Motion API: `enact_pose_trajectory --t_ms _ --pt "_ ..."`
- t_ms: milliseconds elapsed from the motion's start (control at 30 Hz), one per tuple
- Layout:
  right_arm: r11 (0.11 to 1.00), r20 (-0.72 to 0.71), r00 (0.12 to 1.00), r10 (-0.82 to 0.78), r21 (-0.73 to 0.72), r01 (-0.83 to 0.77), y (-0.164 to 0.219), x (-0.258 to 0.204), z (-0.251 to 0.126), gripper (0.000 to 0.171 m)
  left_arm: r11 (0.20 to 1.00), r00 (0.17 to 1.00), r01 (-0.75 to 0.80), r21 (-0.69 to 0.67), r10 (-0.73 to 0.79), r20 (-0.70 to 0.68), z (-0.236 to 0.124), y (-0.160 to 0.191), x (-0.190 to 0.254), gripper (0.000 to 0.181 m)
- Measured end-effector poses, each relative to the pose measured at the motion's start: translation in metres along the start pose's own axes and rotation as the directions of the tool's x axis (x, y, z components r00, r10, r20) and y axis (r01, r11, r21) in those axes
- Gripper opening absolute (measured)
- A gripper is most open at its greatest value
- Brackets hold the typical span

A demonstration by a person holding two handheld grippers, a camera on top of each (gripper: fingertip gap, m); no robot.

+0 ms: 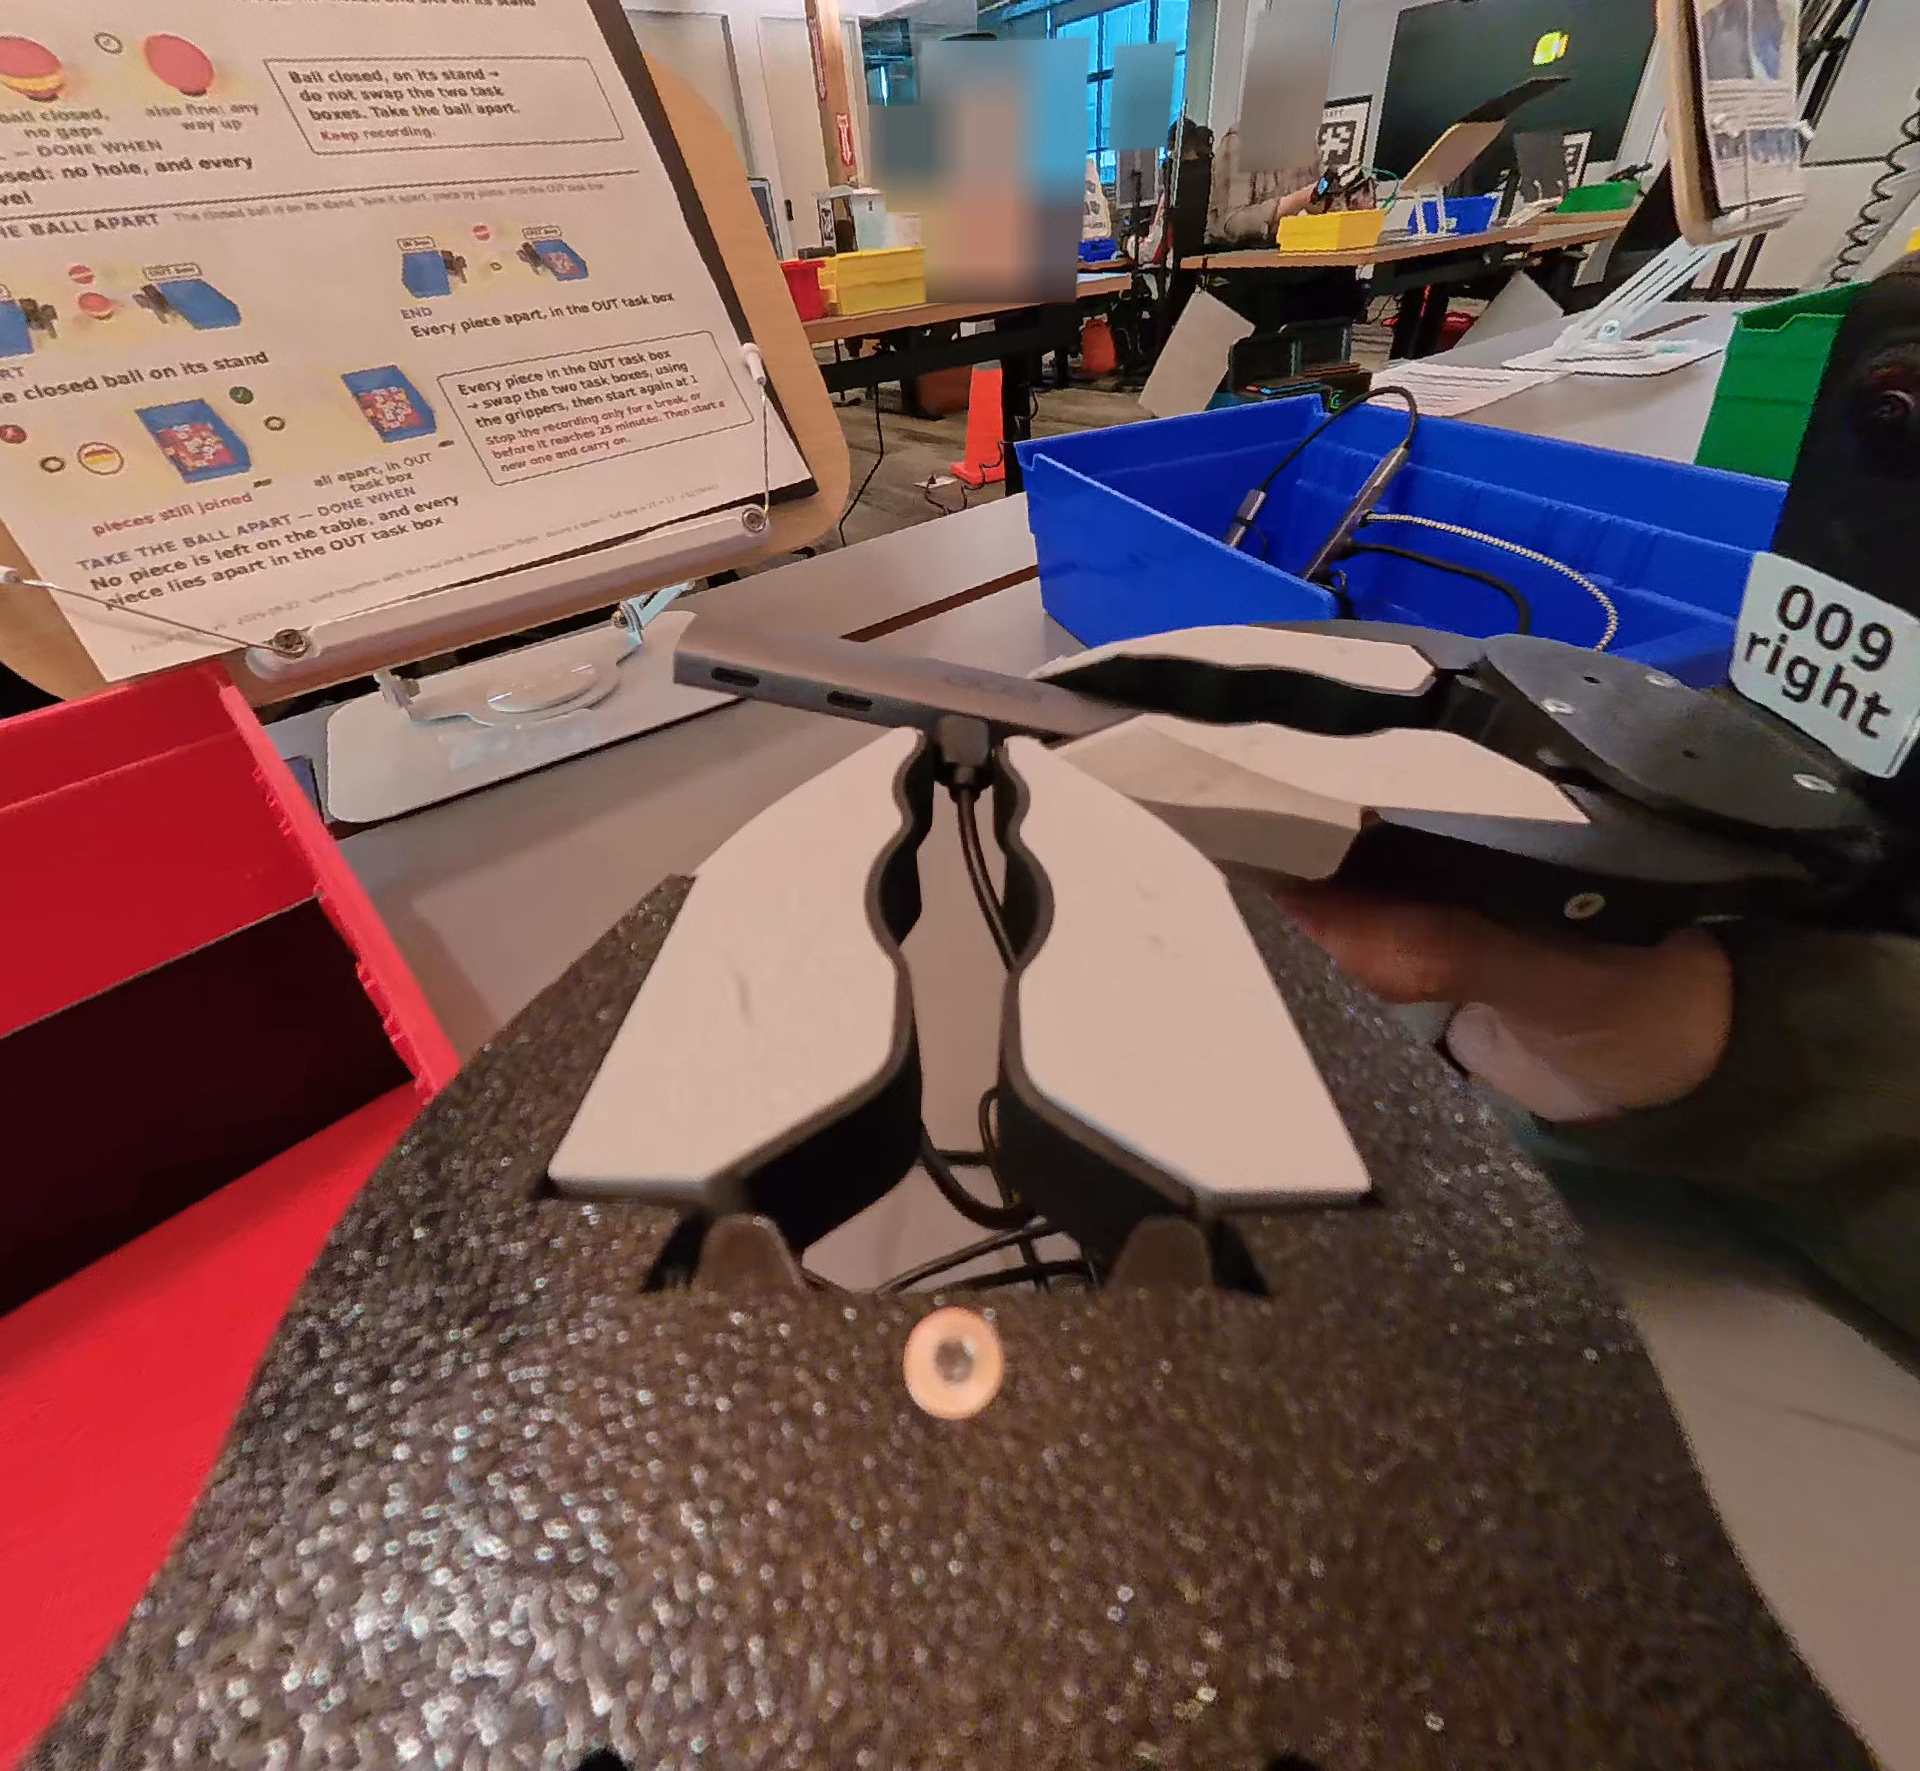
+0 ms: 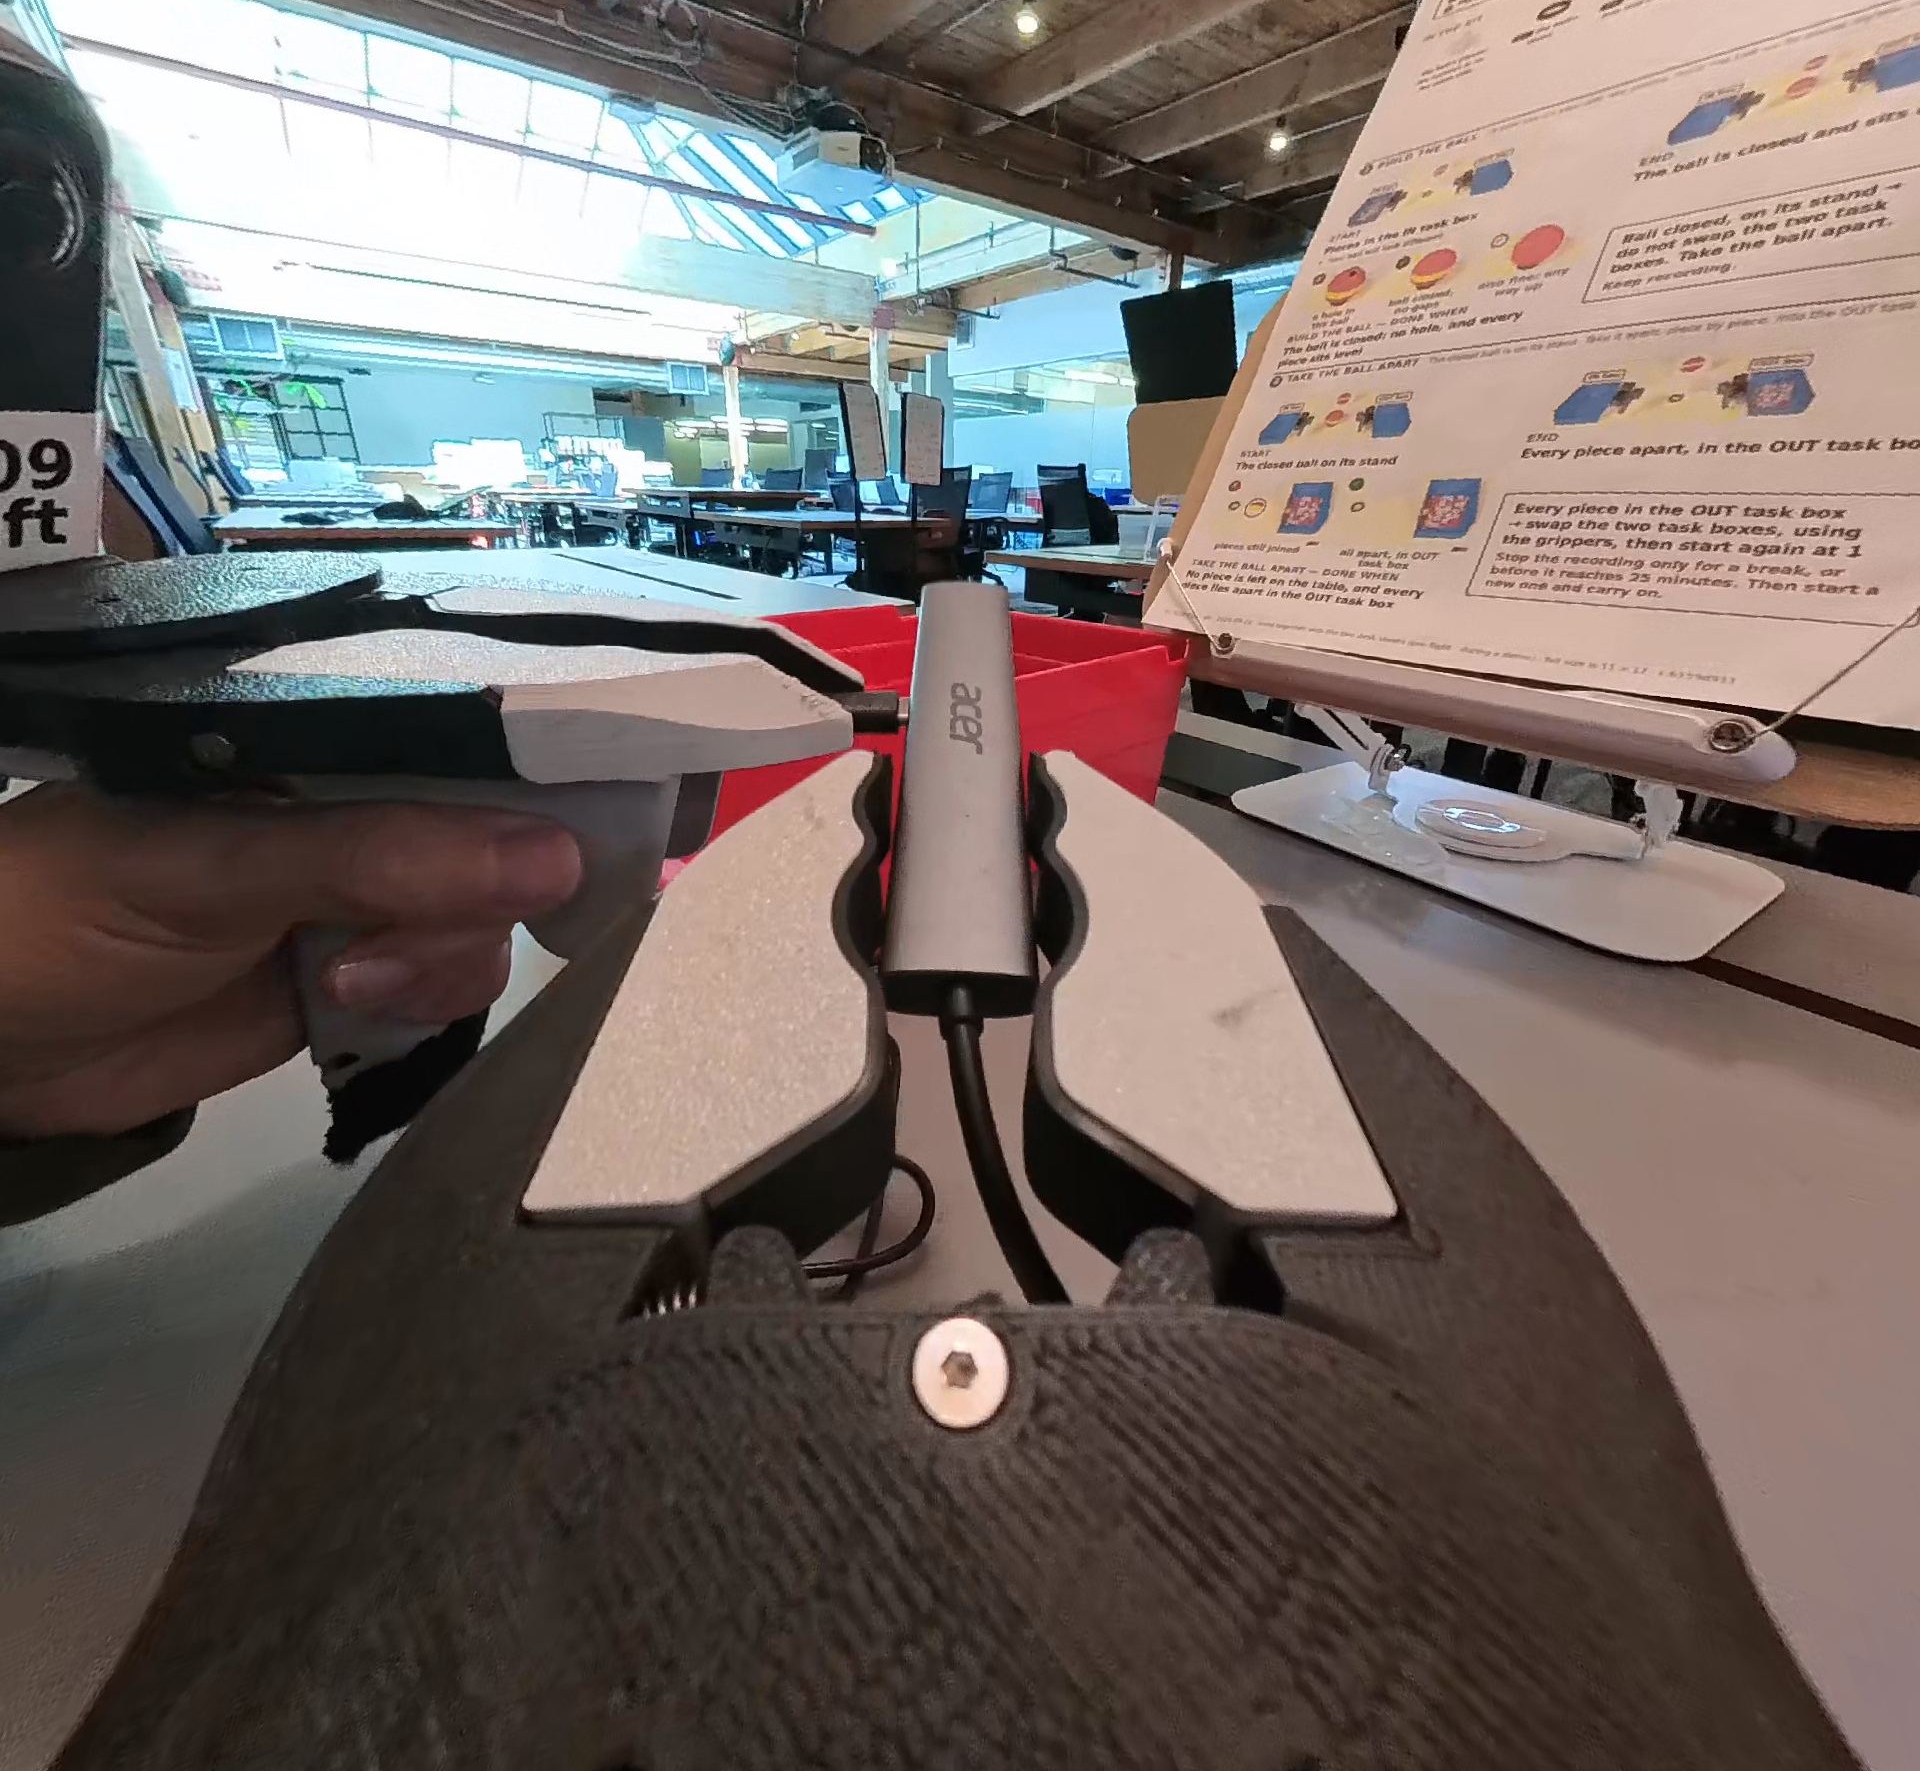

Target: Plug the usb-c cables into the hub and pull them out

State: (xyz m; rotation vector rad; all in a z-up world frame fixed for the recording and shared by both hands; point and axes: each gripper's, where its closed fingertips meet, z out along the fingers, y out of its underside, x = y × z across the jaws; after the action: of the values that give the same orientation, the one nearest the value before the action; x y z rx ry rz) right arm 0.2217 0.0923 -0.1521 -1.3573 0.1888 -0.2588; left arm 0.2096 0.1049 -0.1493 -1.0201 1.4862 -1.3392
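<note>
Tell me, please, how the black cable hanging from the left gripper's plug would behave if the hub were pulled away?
The black cable droops in loose curves, so probably floppy and light. Its plug looks short, rigid. The hub, a slim metal-looking bar, likely stays stiff.

Writing shows on the hub (image 2: 958,786), gripper tags (image 1: 1825,672) and, perhaps instructions, sheet (image 1: 343,267).

Two black-and-white two-finger grippers are up over the table, the left gripper (image 1: 961,765) and the right gripper (image 2: 961,786). One slim grey metal hub (image 2: 958,786) sits between them, with one black usb-c cable (image 1: 977,848) at its side and two free slots showing on that side. Three plastic bins: one red bin (image 1: 156,890), one blue bin (image 1: 1164,516), one green bin (image 1: 1766,381). The blue bin holds at least one more grey adapter (image 1: 1361,506) and one braided cable (image 1: 1517,547). One instruction sheet on a stand (image 1: 343,267).
</note>
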Motion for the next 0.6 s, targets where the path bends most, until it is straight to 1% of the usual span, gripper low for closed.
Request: enact_pose_trajectory --t_ms 67,200,300,400,467,533,600 --pt "1.0 0.001 1.0 0.003 -0.013 -0.003 0.001 0.0 0.001 0.024 1.0 1.0 -0.011 0.002 0.011 0.004 0.0 0.0 -0.001 0.01" --pt "0.997 0.038 0.997 0.071 -0.041 -0.07 0.004 -0.001 0.002 0.024 1.0 1.0 -0.03 0.001 0.03 0.006 0.0 0.003 -0.001 0.01" --pt "0.998 0.025 1.0 -0.008 -0.061 0.01 0.006 -0.002 0.002 0.025 0.996 0.995 -0.085 -0.039 0.087 0.039 -0.001 0.005 -0.002 0.01" --pt "0.994 0.015 0.999 -0.049 -0.093 0.051 0.01 -0.003 0.002 0.025 0.997 0.996 -0.075 -0.017 0.076 0.045 -0.002 0.0 -0.001 0.01" --pt "0.988 0.021 0.996 -0.083 -0.129 0.085 0.015 -0.007 0.004 0.025 0.991 0.989 -0.133 -0.02 0.134 0.056 -0.004 -0.004 -0.001 0.01" --pt "0.988 0.001 0.996 -0.091 -0.127 0.09 0.014 -0.006 0.003 0.024 0.972 0.973 -0.215 -0.091 0.222 0.066 -0.003 -0.001 -0.002 0.01" --pt "0.986 0.007 0.996 -0.092 -0.139 0.092 0.016 -0.007 0.004 0.024 0.966 0.966 -0.236 -0.106 0.245 0.086 -0.004 -0.002 -0.003 0.01"
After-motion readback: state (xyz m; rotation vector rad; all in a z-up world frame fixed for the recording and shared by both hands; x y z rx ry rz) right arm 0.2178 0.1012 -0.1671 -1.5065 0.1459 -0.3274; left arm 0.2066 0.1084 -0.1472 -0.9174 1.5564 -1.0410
